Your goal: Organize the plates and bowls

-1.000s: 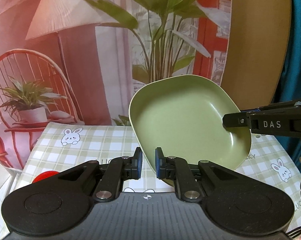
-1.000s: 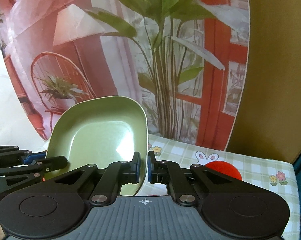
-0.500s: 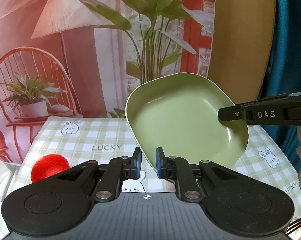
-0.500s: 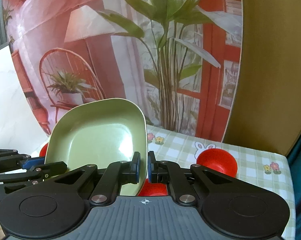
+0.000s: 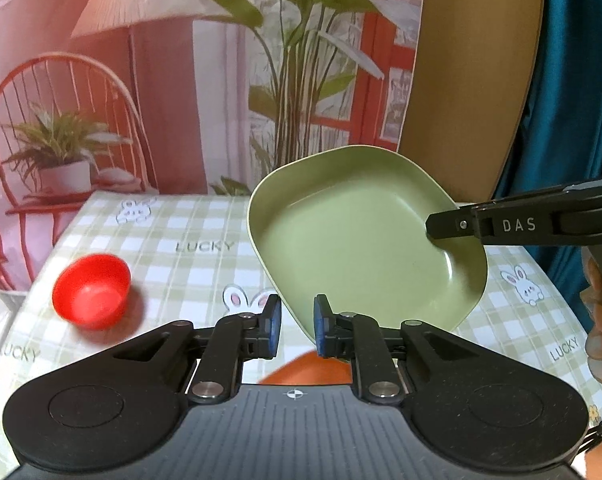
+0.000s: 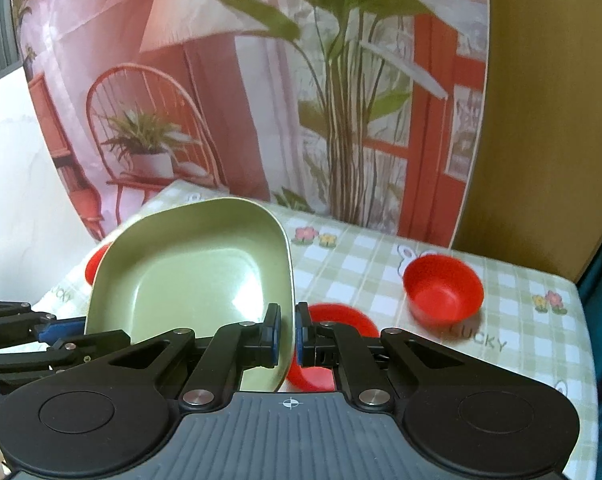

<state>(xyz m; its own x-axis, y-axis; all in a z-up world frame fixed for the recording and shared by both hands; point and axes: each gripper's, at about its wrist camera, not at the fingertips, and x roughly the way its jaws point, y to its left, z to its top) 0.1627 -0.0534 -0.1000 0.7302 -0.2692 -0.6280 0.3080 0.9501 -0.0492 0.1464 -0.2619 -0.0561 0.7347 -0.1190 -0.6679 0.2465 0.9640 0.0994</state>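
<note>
A green square plate [image 5: 361, 236] is held tilted in the air above the checked table. My left gripper [image 5: 295, 330] is shut on its near rim. My right gripper [image 6: 285, 336] is shut on its right rim and shows at the right in the left wrist view [image 5: 437, 228]. The plate also shows in the right wrist view [image 6: 193, 280]. A red bowl [image 5: 91, 290] sits at the table's left. Another red bowl [image 6: 443, 294] sits at the right, and a third red bowl [image 6: 333, 320] lies under the plate.
The table [image 5: 189, 248] carries a green checked cloth with rabbit prints. A printed backdrop [image 5: 161, 80] hangs behind it. A brown panel [image 6: 541, 120] and teal cloth stand at the right. A hand [image 5: 601, 320] is at the right edge.
Both grippers have lowered the plate toward the table. More of the tabletop and the red bowls have come into view.
</note>
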